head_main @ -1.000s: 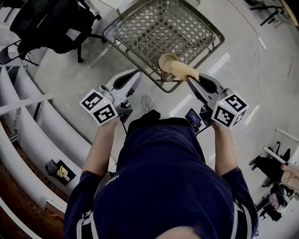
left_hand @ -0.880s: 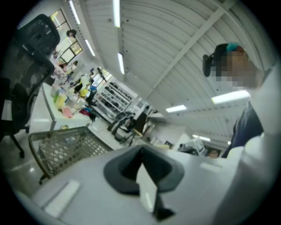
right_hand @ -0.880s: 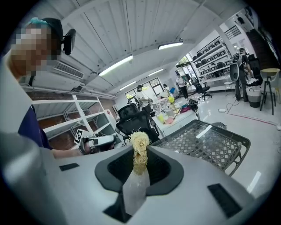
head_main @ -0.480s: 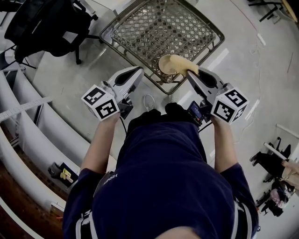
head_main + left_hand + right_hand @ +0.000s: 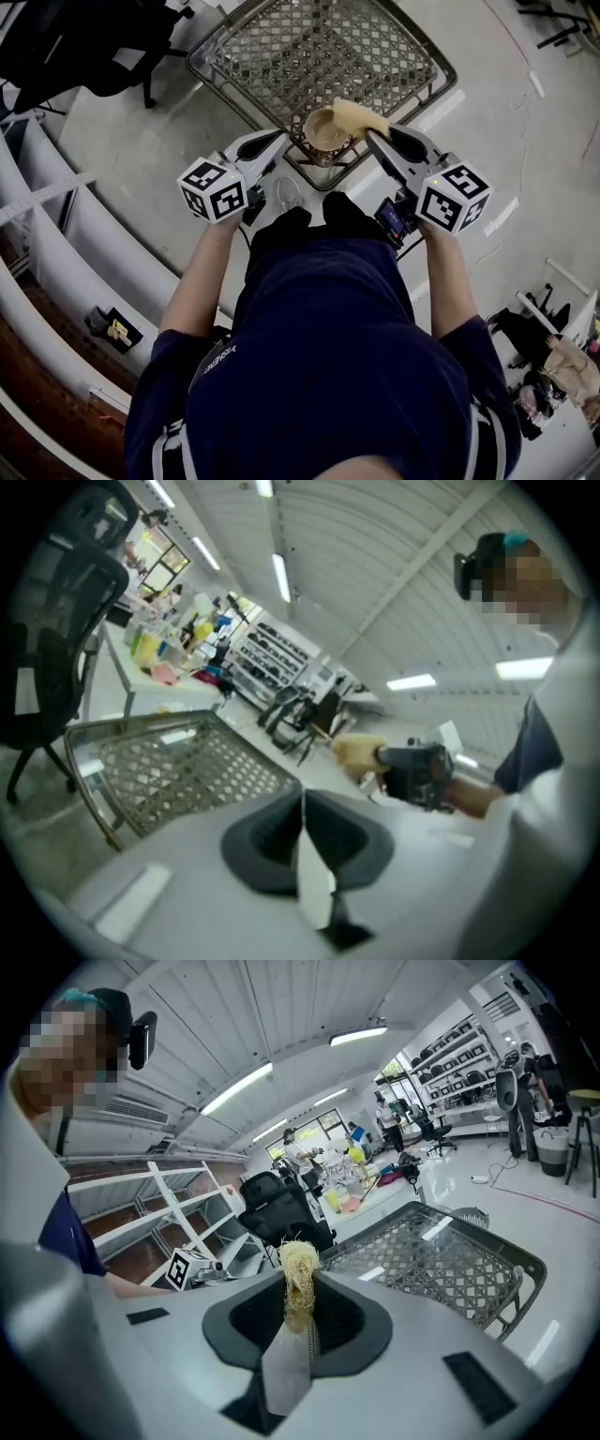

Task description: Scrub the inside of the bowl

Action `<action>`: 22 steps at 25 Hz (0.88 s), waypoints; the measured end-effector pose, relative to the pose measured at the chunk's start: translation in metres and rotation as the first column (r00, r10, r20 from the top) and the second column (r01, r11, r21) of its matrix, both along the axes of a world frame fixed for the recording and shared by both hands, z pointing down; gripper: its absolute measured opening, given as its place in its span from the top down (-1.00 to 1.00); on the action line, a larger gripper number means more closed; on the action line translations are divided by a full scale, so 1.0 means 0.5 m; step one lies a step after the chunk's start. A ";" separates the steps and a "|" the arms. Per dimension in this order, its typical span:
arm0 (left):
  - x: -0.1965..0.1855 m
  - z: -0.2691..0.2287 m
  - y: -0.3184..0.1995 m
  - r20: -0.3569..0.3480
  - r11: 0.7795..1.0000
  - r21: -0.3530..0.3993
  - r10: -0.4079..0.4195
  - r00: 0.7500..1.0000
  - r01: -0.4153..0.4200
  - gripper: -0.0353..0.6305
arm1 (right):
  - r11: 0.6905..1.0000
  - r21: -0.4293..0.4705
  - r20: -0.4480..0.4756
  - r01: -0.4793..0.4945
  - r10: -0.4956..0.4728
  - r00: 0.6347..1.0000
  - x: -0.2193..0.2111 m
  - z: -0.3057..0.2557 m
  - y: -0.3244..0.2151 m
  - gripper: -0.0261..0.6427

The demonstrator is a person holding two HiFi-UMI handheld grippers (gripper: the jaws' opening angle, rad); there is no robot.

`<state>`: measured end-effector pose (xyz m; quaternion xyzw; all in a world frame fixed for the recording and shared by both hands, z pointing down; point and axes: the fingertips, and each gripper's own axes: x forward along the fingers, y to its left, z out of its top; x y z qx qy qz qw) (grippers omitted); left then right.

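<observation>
Scrubbing about to begin, scrubber at the bowl's rim

Left gripper (image 5: 302, 810) is closed, empty. Right gripper (image 5: 302, 1327) clamps a scrubber (image 5: 299, 1265) above the bowl (image 5: 324, 132) on the wire table's (image 5: 281, 56) near edge. Next, probably push the scrubber inside and rub.

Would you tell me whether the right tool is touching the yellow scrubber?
Touching. The right gripper view shows the right tool pinching the yellow scrubber between its jaws.
</observation>
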<state>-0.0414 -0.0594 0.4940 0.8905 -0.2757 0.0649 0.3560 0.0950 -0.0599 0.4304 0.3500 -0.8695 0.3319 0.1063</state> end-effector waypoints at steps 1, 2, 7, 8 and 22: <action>0.006 0.020 -0.006 0.017 1.000 -0.015 -0.011 1.000 0.011 0.88 | 1.000 -0.007 -0.004 0.015 -0.015 1.000 0.007 0.009 -0.006 0.73; 0.011 0.039 -0.012 0.032 0.999 -0.031 -0.021 0.999 0.022 0.88 | 0.999 -0.012 -0.013 0.032 -0.032 0.999 0.015 0.019 -0.012 0.73; 0.043 0.130 -0.040 0.103 0.994 -0.092 -0.048 0.994 0.058 0.86 | 0.995 -0.049 -0.059 0.089 -0.092 0.994 0.056 0.078 -0.045 0.73; 0.046 0.151 -0.045 0.119 0.992 -0.106 -0.056 0.991 0.069 0.86 | 0.993 -0.058 -0.071 0.099 -0.103 0.992 0.062 0.093 -0.050 0.73; 0.071 0.395 -0.042 0.318 0.959 -0.259 -0.031 0.948 0.118 0.65 | 0.973 -0.173 -0.142 0.150 -0.175 0.974 0.142 0.197 -0.050 0.73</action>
